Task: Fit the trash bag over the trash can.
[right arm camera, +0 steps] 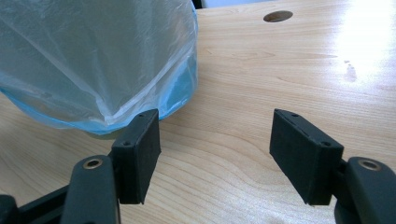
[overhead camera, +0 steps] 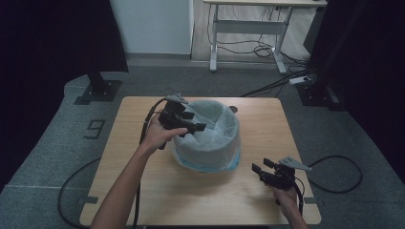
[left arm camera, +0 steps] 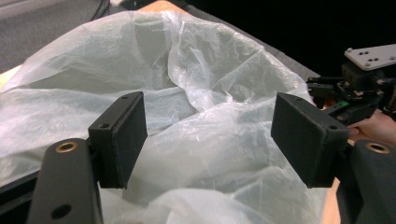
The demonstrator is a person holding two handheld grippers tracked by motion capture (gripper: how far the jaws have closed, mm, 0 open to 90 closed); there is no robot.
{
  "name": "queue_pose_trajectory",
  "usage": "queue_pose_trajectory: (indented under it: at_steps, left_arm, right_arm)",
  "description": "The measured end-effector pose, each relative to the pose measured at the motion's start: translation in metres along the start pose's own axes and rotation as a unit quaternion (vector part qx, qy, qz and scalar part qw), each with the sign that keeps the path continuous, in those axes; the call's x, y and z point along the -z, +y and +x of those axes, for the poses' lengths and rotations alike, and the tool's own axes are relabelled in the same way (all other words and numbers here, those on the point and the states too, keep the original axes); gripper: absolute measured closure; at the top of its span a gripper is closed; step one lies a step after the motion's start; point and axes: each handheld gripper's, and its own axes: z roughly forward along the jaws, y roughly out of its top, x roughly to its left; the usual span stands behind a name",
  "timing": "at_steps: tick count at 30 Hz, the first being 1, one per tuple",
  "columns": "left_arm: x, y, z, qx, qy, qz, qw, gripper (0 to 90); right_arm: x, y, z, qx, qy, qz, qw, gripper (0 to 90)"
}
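Work in hand: lining a round bin (overhead camera: 210, 152) with a thin translucent plastic bag (overhead camera: 215, 126); the bin stands mid-worktop, slightly toward the far side, the bag draped over its rim and down its outside.
Left gripper (overhead camera: 191, 125): at the bin's left rim, pointing across the mouth — jaws stand well apart, and in the left gripper view the crumpled film lies between and beyond them with no pad pressing on it; it holds nothing.
Right gripper (overhead camera: 261, 168): low over the worktop (overhead camera: 143, 191) at the near right, apart from the bin; jaws wide, empty, bare wood between them.
Bag's lower hem: a bluish band (right arm camera: 177, 93) gathered near the bin's base.
Risk – tearing: the film looks very thin; a pinch and a hard pull against the rim could rip it.
Risk – slipping liner: tugging one side with nothing steadying the other could drag the bag off the far rim, or shift the light bin across the worktop.
Risk – missed grasp: the folds are loose, so the jaws may close on air.
Hard to make out: the bin's own colour and wall under the film, how deep the bag hangs inside, and whether anything is in it.
Cut off: the bin's base at the near left in the right gripper view.
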Motion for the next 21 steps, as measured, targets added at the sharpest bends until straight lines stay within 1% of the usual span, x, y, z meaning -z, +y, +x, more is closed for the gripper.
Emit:
queue_pose_trajectory:
  at_steps: [6,12,15,21]
  left_arm:
    - [0.021,-0.011,-0.005,0.0,0.006,-0.027,0.9996,26.8]
    - [0.036,-0.026,-0.012,-0.005,0.026,-0.044,0.9987,27.1]
    - [0.042,-0.034,-0.014,-0.003,0.029,-0.052,0.9982,27.1]
    - [0.051,-0.053,-0.015,0.003,0.04,-0.056,0.9976,27.0]
  right_arm:
    - [-0.001,-0.001,0.001,0.001,-0.001,0.003,1.0,32.7]
    - [-0.001,-0.001,0.001,0.001,-0.003,0.004,1.0,32.7]
    - [0.0,-0.001,0.001,0.002,-0.005,0.004,1.0,32.7]
    - [0.0,-0.002,0.001,0.003,-0.006,0.005,1.0,32.7]
